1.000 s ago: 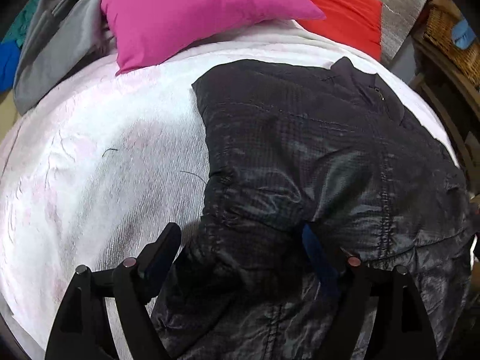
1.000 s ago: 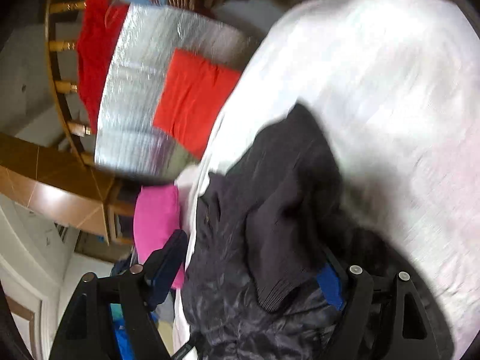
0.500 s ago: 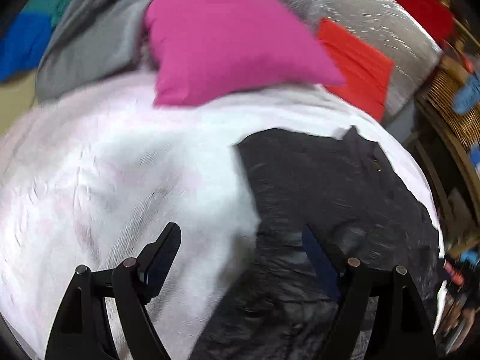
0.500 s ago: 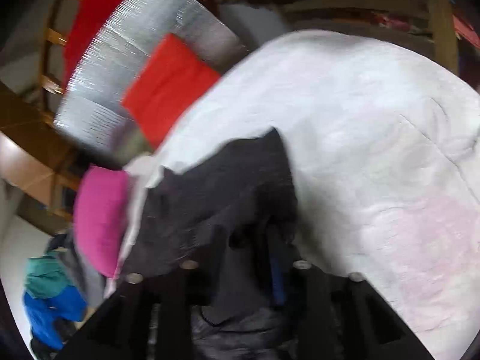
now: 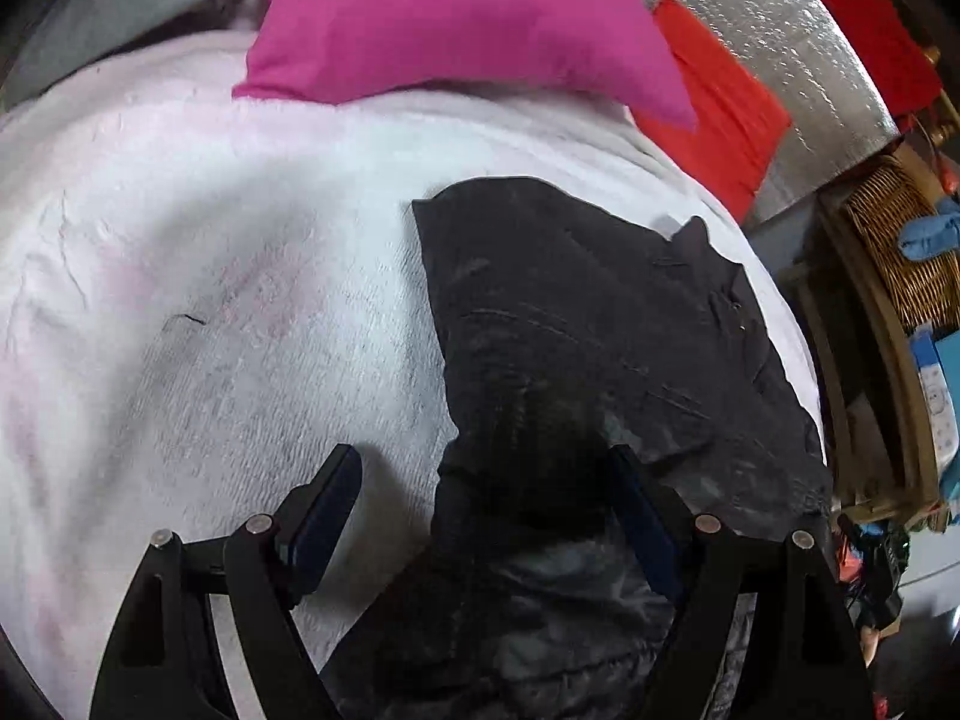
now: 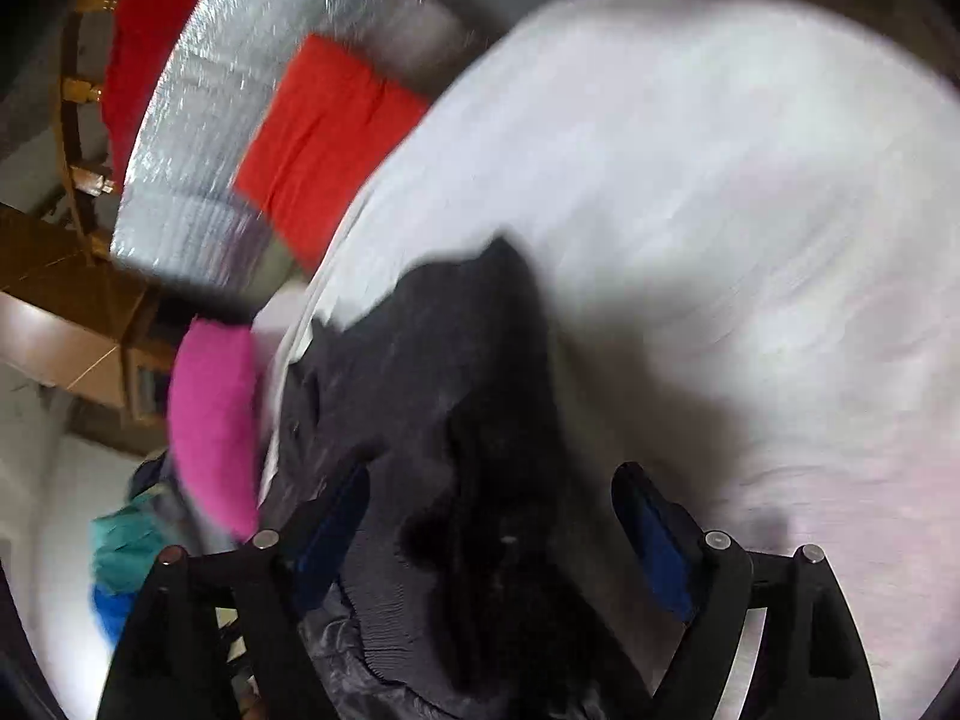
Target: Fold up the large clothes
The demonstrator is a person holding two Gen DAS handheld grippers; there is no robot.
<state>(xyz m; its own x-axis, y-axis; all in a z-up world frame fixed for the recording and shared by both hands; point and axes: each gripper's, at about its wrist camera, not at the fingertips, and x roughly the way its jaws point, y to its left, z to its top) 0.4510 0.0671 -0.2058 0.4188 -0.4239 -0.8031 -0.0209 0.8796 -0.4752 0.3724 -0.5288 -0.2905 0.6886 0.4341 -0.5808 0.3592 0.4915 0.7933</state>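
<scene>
Meanwhile left claw (image 5: 483, 483) and right claw (image 6: 489, 495) both apart over black jacket (image 5: 588, 330); wicker basket (image 5: 894, 252) holds blue cloth (image 5: 930, 228) (contents blurry).

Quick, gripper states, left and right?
Left gripper: open, holding nothing, over the black jacket.
Right gripper: open, jacket fabric between its fingers, ungripped.

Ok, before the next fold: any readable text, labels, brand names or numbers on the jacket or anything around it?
None can be read.
Black jacket: no legible label or logo in either wrist view.
Blue-and-white box at the shelf on the right: whether it carries print cannot be told at this size.
Right wrist view: motion-blurred, nothing legible.
</scene>
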